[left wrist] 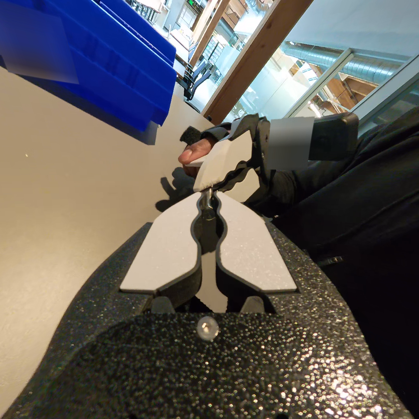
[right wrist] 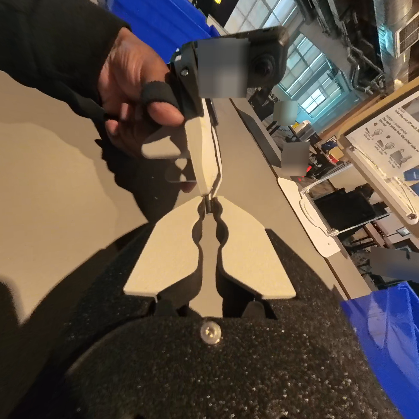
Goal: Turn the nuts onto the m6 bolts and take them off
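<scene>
Bolt, small stiff slick steel, mid-frame over bench, clamped at both ends: left tongs and right tongs closed on it, nut hidden; grip flats firmly.

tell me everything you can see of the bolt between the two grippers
The bolt is a small silver-grey metal piece with a threaded shank, held in the air above the beige table. The left hand-held gripper and the right hand-held gripper meet tip to tip on it, each pinching one end. Only a short stretch shows between the white fingers. A wider metal part sits on it in the left wrist view; whether that is the head or a nut is unclear.
</scene>
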Tool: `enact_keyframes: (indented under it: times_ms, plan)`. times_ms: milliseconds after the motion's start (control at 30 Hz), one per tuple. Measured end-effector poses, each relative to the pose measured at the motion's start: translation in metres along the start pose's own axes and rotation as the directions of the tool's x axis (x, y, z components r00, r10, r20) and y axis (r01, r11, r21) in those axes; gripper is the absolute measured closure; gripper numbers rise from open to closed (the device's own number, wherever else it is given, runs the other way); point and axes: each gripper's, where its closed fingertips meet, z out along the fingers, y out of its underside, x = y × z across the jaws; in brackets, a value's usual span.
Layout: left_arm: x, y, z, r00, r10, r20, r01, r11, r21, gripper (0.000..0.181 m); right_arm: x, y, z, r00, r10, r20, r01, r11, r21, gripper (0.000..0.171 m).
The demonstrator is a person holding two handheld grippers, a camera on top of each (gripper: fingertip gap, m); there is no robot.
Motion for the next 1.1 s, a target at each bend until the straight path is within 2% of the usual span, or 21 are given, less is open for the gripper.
enact_keyframes:
  times_ms: [167,400,500,667,767,833,900,967,1033,1100]
  plan:
    - [-0.004,-0.003,0.008,0.999,-0.028,0.023,0.028,1.0,0.015,0.173,0.004,0.008,-0.005,0.999,-0.033,-0.041,0.03,0.997,-0.072,0.165]
    - [-0.017,-0.006,0.015,0.975,0.039,0.219,-0.049,0.998,0.044,0.169,0.01,0.02,-0.007,0.991,-0.096,-0.096,0.078,0.982,-0.169,0.165]
    - [-0.022,-0.015,0.006,0.955,0.052,0.293,-0.088,0.99,0.112,0.167,0.012,0.027,-0.007,0.987,-0.116,-0.107,0.092,0.974,-0.208,0.165]
    - [-0.017,-0.035,-0.016,0.961,0.037,0.276,-0.119,0.951,0.286,0.164,0.025,0.029,-0.024,0.99,-0.078,-0.117,0.052,0.975,-0.214,0.166]
    - [-0.017,-0.047,-0.033,0.959,0.026,0.283,-0.14,0.909,0.393,0.164,0.066,0.026,-0.054,0.986,-0.048,-0.158,0.015,0.979,-0.205,0.165]
    - [-0.017,-0.051,-0.04,0.958,0.013,0.286,-0.142,0.888,0.436,0.164,0.118,0.035,-0.079,0.976,-0.048,-0.213,-0.007,0.968,-0.252,0.165]
    - [-0.018,-0.052,-0.042,0.956,0.01,0.294,-0.148,0.881,0.449,0.165,0.175,0.067,-0.099,0.972,0.004,-0.235,-0.092,0.926,-0.366,0.165]
    - [-0.02,-0.052,-0.041,0.95,0.008,0.312,-0.153,0.884,0.441,0.165,0.226,0.11,-0.109,0.957,0.122,-0.262,-0.231,0.867,-0.441,0.165]
    - [-0.022,-0.051,-0.04,0.943,0.013,0.332,-0.163,0.888,0.429,0.165,0.258,0.157,-0.109,0.928,0.27,-0.257,-0.368,0.775,-0.514,0.166]
    - [-0.022,-0.05,-0.04,0.937,0.021,0.35,-0.178,0.888,0.424,0.165,0.271,0.197,-0.106,0.902,0.367,-0.227,-0.425,0.667,-0.612,0.166]
